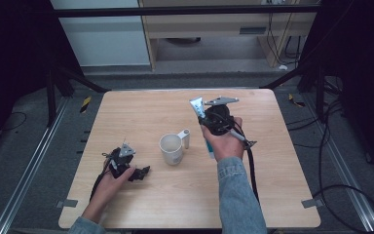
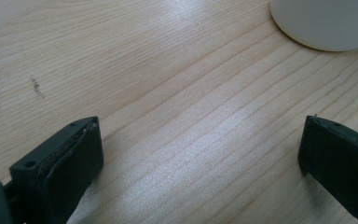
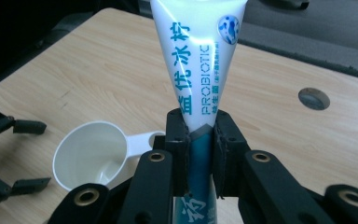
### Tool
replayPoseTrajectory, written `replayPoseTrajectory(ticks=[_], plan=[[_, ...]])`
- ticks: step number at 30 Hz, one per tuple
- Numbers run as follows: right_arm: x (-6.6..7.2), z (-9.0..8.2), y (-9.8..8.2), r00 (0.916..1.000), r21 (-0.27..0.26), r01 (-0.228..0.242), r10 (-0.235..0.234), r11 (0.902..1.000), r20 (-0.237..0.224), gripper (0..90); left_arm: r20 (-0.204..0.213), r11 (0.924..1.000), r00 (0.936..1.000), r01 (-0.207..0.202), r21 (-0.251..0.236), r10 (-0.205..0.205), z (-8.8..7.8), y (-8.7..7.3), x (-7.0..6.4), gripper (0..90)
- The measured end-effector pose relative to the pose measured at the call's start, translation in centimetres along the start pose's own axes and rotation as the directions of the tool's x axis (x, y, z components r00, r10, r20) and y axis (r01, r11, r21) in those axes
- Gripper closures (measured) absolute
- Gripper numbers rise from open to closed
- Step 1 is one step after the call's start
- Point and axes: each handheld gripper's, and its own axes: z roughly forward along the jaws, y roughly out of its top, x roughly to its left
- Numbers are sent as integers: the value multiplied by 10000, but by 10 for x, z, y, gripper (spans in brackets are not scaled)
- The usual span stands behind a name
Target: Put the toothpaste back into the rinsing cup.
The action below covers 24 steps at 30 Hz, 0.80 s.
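A: Pale wooden worktop [image 1: 141, 112] on a dark frame, grey floor all round it. What do the right fingers have?

B: The fingers [image 3: 223, 140] of the right gripper [image 3: 200, 135] are clamped on a white and teal plastic toothpaste tube [image 3: 198, 60], printed with blue characters and the word PROBIOTIC. The pads press it from both sides where the white print meets the teal band, and the flat crimped end sticks up past them.

A: And where is that tube over the worktop?

B: In the high view it is lifted clear of the wood, tilted, in the right gripper [image 1: 207, 127] just to the right of a white ceramic mug [image 1: 171, 148]. The tube [image 1: 197, 107] shows above the hand and its teal end below.

A: The mug itself?

B: Upright near the middle of the worktop, its handle pointing toward the right hand. The right gripper view looks down into it [image 3: 93, 156].

A: The left side?

B: The left gripper [image 1: 141, 171] lies low on the worktop, left of the mug and apart from it. Its fingers [image 2: 65, 163] stand wide open with bare wood between them, and the mug's rounded white wall [image 2: 326, 23] shows beyond.
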Motion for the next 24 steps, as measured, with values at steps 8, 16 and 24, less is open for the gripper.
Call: replayPoseTrajectory(ticks=[8,16,24], plan=[[6,0,11,9997,-620,-180,189,9979,127,787,10,10000,10000,-6,-9,6,0,0,0,0],[13,-4,21,9986,-1384,-323,377,9898,364,787,14,10000,10000,-14,-3,14,0,0,0,0],[17,-4,25,9975,-1751,-312,418,9841,571,787,25,10000,10000,-23,1,23,0,0,0,0]])
